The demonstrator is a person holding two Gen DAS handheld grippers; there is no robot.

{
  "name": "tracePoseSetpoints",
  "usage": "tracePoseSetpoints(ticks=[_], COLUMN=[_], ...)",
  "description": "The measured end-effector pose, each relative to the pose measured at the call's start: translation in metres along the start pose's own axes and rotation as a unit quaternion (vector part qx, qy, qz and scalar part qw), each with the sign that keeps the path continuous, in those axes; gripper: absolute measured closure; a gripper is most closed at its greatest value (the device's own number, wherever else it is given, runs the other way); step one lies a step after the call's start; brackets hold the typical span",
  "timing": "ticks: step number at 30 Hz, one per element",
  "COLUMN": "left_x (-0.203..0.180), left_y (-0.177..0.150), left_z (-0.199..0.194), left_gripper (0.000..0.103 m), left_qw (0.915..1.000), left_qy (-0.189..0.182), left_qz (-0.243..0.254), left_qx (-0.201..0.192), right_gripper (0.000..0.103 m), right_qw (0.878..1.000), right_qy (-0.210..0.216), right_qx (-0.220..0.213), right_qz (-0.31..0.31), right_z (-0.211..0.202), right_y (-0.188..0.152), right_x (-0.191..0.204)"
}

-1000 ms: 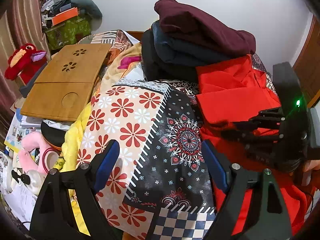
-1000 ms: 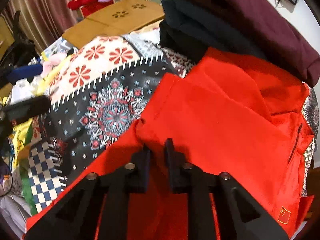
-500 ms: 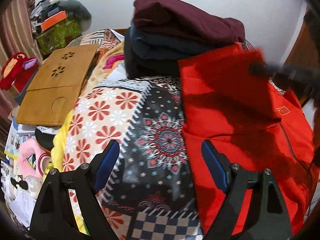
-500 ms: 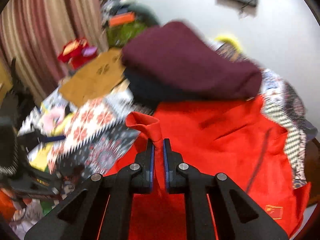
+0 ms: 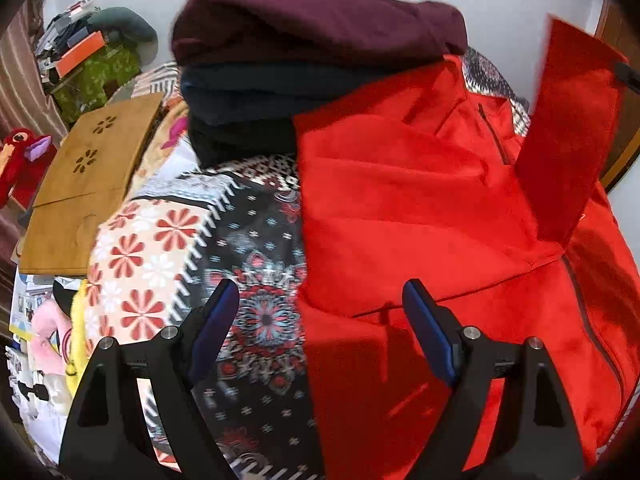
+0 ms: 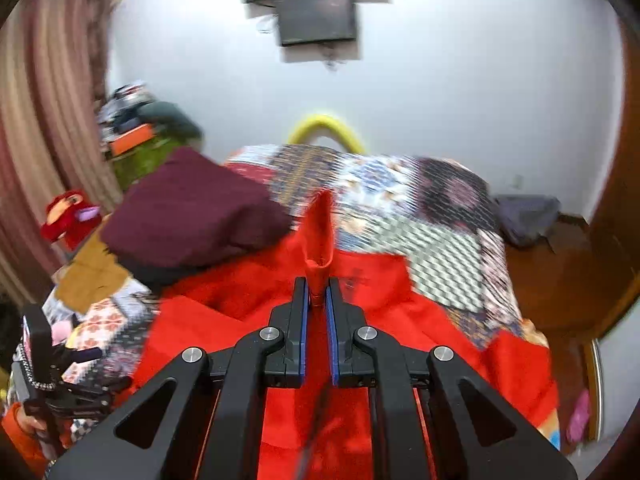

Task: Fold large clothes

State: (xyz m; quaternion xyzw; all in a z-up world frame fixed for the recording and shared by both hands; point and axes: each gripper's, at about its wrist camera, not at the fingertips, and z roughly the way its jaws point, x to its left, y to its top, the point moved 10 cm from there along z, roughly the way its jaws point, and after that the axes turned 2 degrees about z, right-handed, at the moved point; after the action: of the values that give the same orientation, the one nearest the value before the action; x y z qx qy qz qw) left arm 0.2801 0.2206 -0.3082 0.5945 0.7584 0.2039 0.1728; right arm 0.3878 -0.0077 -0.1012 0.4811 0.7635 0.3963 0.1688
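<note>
Red fleece dominates the bed: the red jacket (image 5: 400,208) lies spread across the patterned quilt (image 5: 248,264), filling the left-wrist view from 12 to 5 o'clock, with a stack of folded dark garments (image 5: 304,56) just behind it at 11 o'clock. Judging by that stack, earlier pieces look finished, while this jacket is only at its first fold; the body is not yet folded. Your right hand-held gripper (image 6: 316,300) has its jaws pressed together on a bunched part of the jacket, probably a sleeve (image 5: 568,132), lifted clear at 2 o'clock. Your left hand-held gripper (image 5: 320,320) hangs spread wide over the jacket's near edge, where red meets quilt, gripping nothing.
</note>
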Motion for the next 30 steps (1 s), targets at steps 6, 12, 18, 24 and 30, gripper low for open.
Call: tracePoseSetpoints(ticks=[6, 12, 18, 24, 30], left_x=[-0.017, -0.023, -0.009, 0.023, 0.036], left_y=[-0.014, -0.028, -0.017, -0.007, -0.015], left_z=[0.024, 0.042, 0.043, 0.042, 0.044], left_gripper=[0.020, 0.019, 0.016, 0.016, 0.016], left_qw=[0.9987, 0.9961, 0.9966, 0.9936, 0.9932], left_qy=[0.015, 0.033, 0.064, 0.106, 0.097], left_qz=[0.032, 0.051, 0.027, -0.018, -0.048], left_qx=[0.038, 0.063, 0.045, 0.031, 0.042], right_gripper=[0.096, 0.096, 0.096, 0.096, 0.092], right_qw=[0.998, 0.991, 0.984, 0.978, 0.972], right_qy=[-0.049, -0.071, -0.078, -0.075, -0.071], right_qx=[0.038, 0.088, 0.112, 0.135, 0.163], right_qz=[0.033, 0.075, 0.115, 0.141, 0.153], right_z=[-0.001, 0.007, 0.006, 0.001, -0.007], right_y=[-0.038, -0.087, -0.116, -0.136, -0.153], right_x=[-0.062, -0.108, -0.140, -0.156, -0.162])
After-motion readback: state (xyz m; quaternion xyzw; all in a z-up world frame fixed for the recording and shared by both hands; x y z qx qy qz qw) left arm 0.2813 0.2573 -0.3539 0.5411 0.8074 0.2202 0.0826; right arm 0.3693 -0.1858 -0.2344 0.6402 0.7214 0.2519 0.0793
